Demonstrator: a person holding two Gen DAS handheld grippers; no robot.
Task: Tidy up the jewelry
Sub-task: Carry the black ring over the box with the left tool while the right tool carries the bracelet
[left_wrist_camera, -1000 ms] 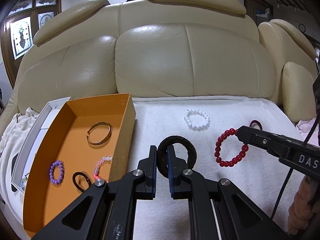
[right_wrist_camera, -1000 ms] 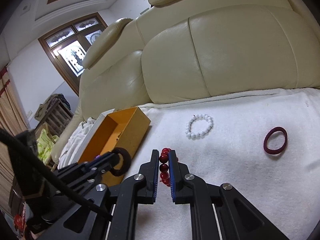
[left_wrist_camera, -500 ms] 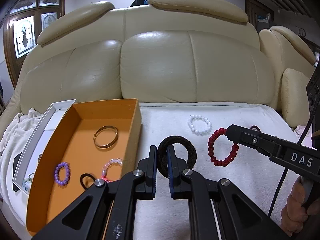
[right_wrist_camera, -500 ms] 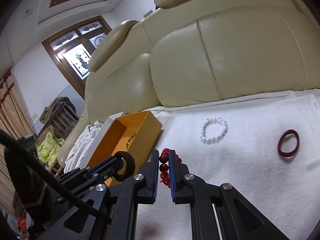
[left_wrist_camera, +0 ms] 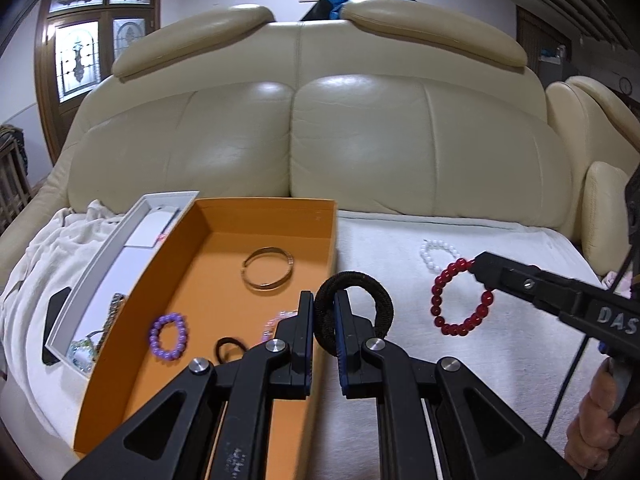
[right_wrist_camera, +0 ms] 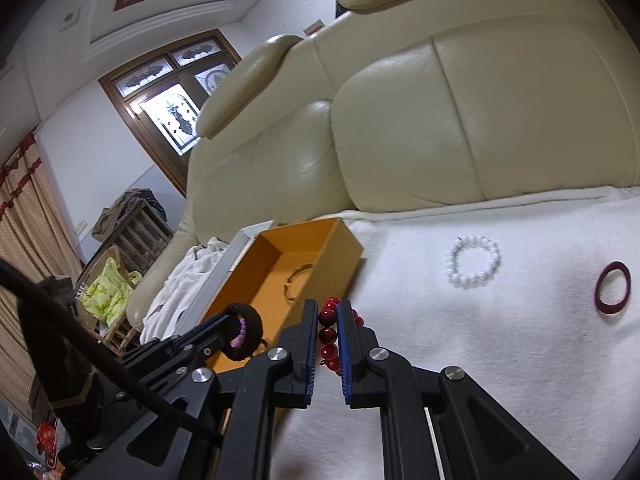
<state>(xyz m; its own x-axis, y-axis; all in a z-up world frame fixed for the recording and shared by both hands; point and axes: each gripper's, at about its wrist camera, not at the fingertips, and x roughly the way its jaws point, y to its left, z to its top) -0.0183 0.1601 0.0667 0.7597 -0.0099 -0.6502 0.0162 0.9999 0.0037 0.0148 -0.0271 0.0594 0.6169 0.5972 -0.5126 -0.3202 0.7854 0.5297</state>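
Note:
My left gripper (left_wrist_camera: 323, 300) is shut on a thick black hair tie (left_wrist_camera: 362, 308), which hangs just right of the orange box (left_wrist_camera: 256, 208). My right gripper (right_wrist_camera: 329, 308) is shut on a red bead bracelet (right_wrist_camera: 328, 334), also seen dangling in the left wrist view as the red bead bracelet (left_wrist_camera: 460, 300). Inside the box lie a gold bangle (left_wrist_camera: 267, 268), a purple bead bracelet (left_wrist_camera: 168, 336), a pink bead bracelet (left_wrist_camera: 274, 322) and a thin black hair tie (left_wrist_camera: 230, 350). A white pearl bracelet (right_wrist_camera: 474, 260) and a maroon hair tie (right_wrist_camera: 612, 288) lie on the white towel (right_wrist_camera: 500, 340).
A white box lid (left_wrist_camera: 120, 264) with small items sits left of the orange box. The cream leather sofa back (left_wrist_camera: 320, 140) rises behind. A crumpled white blanket (left_wrist_camera: 48, 248) lies at the left. A hand (left_wrist_camera: 600, 420) holds the right gripper's handle.
Both grippers have moved left toward the orange box with their loads and risen slightly. The red bracelet now hangs clear of the towel, closer to the box.

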